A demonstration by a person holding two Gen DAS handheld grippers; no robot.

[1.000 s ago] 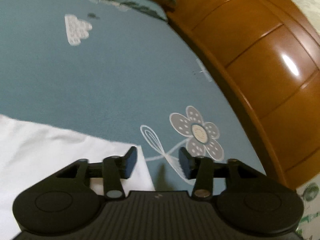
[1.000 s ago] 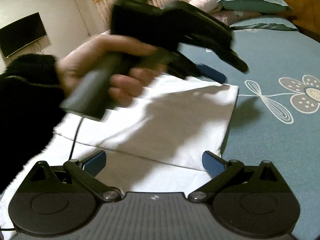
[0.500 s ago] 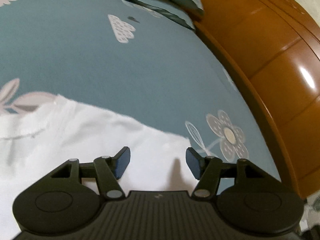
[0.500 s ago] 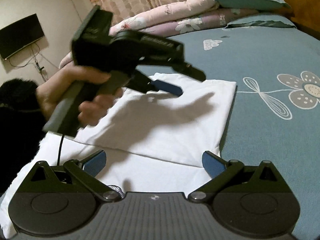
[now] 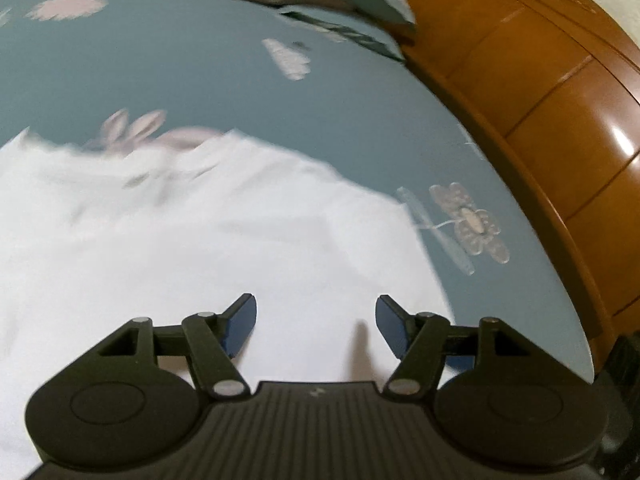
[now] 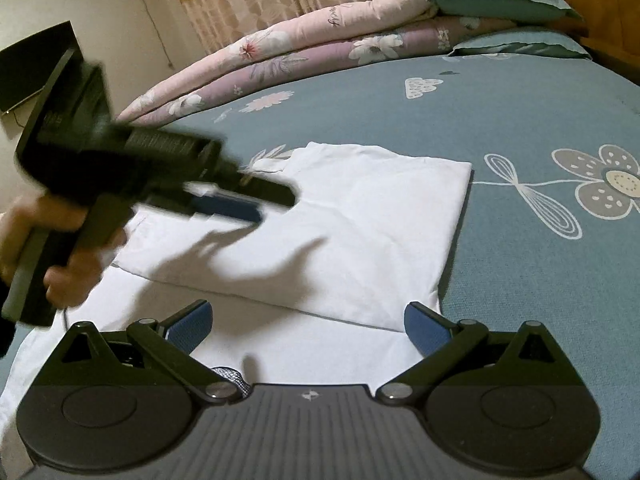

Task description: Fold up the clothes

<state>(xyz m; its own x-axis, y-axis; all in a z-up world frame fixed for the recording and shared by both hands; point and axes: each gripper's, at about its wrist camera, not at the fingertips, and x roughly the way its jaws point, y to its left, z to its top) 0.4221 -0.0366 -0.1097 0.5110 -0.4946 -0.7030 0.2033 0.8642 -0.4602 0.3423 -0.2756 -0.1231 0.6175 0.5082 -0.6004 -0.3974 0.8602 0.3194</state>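
A white garment (image 6: 360,232) lies partly folded on the blue flowered bedsheet (image 6: 540,128), its upper layer laid over a wider lower layer. In the left wrist view the white garment (image 5: 200,248) fills the lower left. My left gripper (image 5: 316,322) hovers open above it with nothing between its fingers; seen from the right wrist, the left gripper (image 6: 256,204) is held by a hand (image 6: 68,280) over the garment's left part. My right gripper (image 6: 306,326) is open just above the garment's near edge.
Rolled quilts (image 6: 304,44) and teal pillows (image 6: 504,0) lie at the far end of the bed. A wooden headboard (image 5: 560,120) runs along the right side. A dark screen (image 6: 32,68) hangs on the wall at left.
The left gripper has swung left and back from the garment's right edge to over its middle, opening wider. The right gripper has held still.
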